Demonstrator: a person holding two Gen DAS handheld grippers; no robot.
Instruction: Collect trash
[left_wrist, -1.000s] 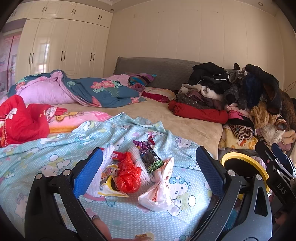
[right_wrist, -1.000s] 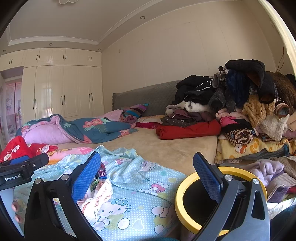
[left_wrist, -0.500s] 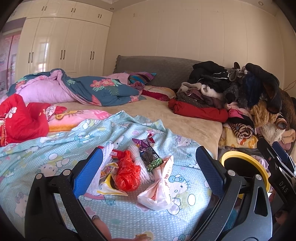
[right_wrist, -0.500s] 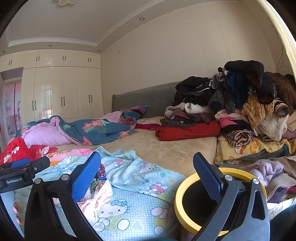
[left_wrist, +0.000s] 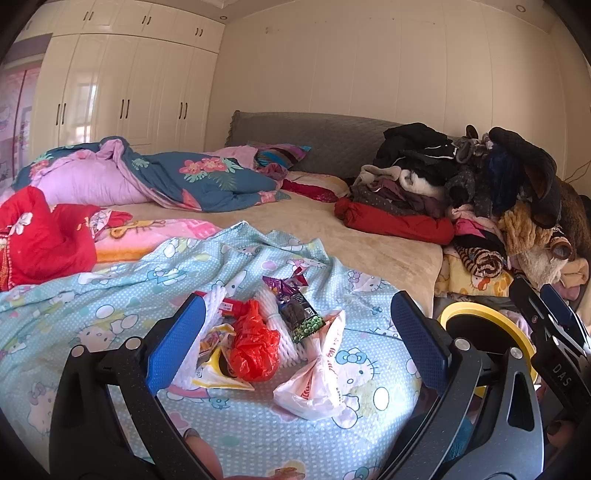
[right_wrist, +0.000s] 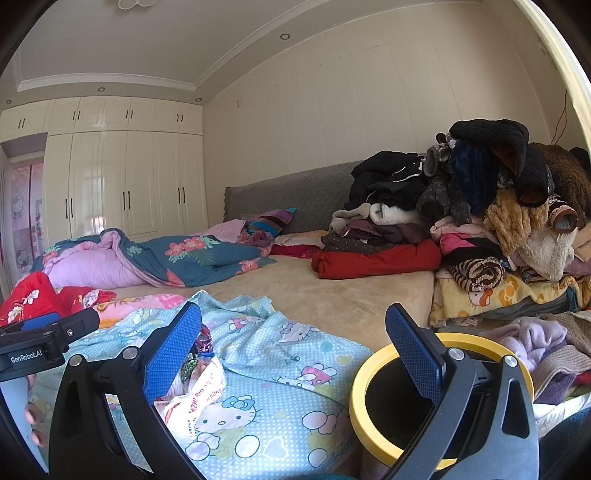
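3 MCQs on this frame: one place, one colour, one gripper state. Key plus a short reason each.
1. Where is the trash pile?
A. on the Hello Kitty sheet
B. in the bin
C. on the clothes heap

2. Rim colour of the bin?
A. red
B. yellow
C. white

3. Left gripper state?
A. shut on a bag
B. shut, empty
C. open, empty

Key: A, wrappers and bags lie on the patterned sheet; B, a yellow ring tops the dark bin; C, its blue pads stand wide apart and touch nothing.
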